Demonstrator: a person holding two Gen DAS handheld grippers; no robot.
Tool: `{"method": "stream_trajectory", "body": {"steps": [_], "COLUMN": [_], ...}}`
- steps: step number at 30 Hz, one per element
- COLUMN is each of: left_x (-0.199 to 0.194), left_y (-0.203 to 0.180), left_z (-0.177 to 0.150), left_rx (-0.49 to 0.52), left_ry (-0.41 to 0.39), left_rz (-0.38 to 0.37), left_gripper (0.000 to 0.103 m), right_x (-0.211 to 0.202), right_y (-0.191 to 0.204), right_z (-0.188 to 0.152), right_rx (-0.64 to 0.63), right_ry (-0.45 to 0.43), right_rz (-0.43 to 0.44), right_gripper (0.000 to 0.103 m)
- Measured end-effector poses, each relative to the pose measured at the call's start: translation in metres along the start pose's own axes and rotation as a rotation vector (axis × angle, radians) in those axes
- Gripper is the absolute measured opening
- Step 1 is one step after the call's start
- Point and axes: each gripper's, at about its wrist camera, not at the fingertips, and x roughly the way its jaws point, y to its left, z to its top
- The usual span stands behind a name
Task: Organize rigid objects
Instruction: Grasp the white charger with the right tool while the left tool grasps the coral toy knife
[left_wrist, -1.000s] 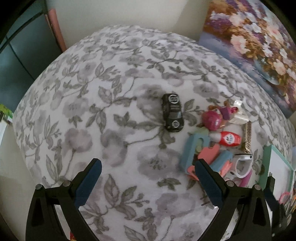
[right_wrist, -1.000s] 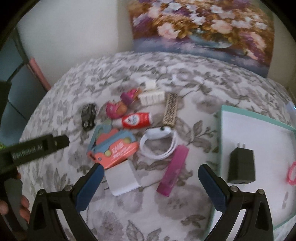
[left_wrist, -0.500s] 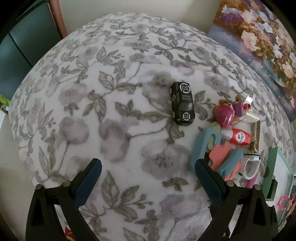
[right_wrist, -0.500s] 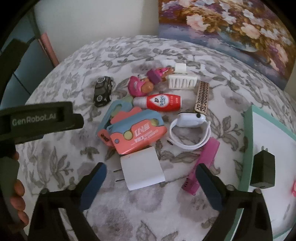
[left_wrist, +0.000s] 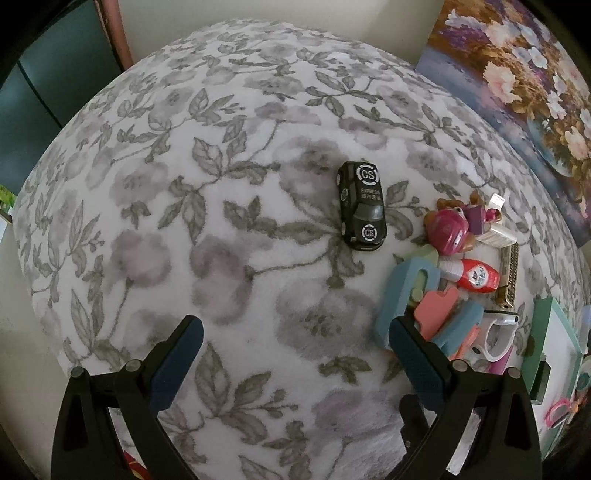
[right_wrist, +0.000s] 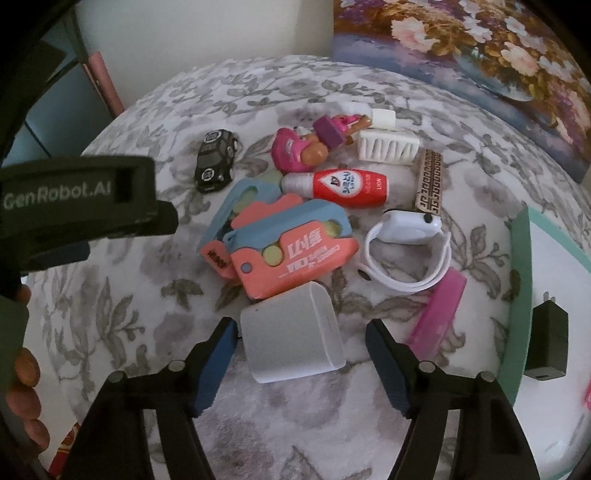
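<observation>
Jaws of right gripper (right_wrist: 299, 354) just closing, not yet touching white charger (right_wrist: 291, 334) low in frame: may slip sideways or nudge coral case (right_wrist: 295, 254).

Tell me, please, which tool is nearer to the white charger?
Right. The right tool straddles the white charger, which lies between its jaws as they have just been closing. The left tool hangs over bare cloth, left of the pile.
</observation>
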Motion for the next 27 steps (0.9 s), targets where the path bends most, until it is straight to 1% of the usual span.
{"method": "stream_trajectory", "body": {"steps": [2, 3, 5, 6, 12, 18, 22, 27], "left_x": [-0.001, -0.001, -0.001, -0.002, -0.003, -0.010, -0.011, -0.014], "left_y": [-0.002, -0.003, -0.003, -0.004, -0.004, -0.009, -0.015, -0.023], "left_z": [0.000, 0.000, 0.000, 0.000, 0.000, 0.000, -0.001, -0.002], "left_rx": [0.004, 0.006, 0.009, 0.009, 0.010, 0.027, 0.040, 0.063], "left_ry": [-0.002, -0.003, -0.004, -0.004, -0.009, -0.026, -0.023, -0.030], "left_rz": [0.002, 0.002, 0.000, 0.000, -0.004, -0.026, -0.039, -0.047], "left_gripper": [0.101, 0.101, 0.101, 0.101, 0.101, 0.101, 0.100, 0.100], "right_x": [0.001, 0.001, -0.001, -0.001, -0.004, -0.007, -0.013, -0.027], "right_y": [0.003, 0.005, 0.007, 0.008, 0.003, -0.011, -0.027, -0.042], "right_z": [-0.001, -0.001, -0.001, -0.001, -0.002, 0.000, 0.001, 0.005], "right_rx": [-0.016, -0.029, -0.039, -0.041, -0.024, 0.011, 0.066, 0.113], "right_ry": [0.004, 0.004, 0.000, 0.001, 0.015, 0.019, 0.009, -0.025], "right_rz": [0.004, -0.001, 0.007, 0.007, 0.029, 0.023, 0.030, 0.046], "right_gripper": [0.064, 0.062, 0.054, 0.053, 0.053, 0.053, 0.053, 0.053]}}
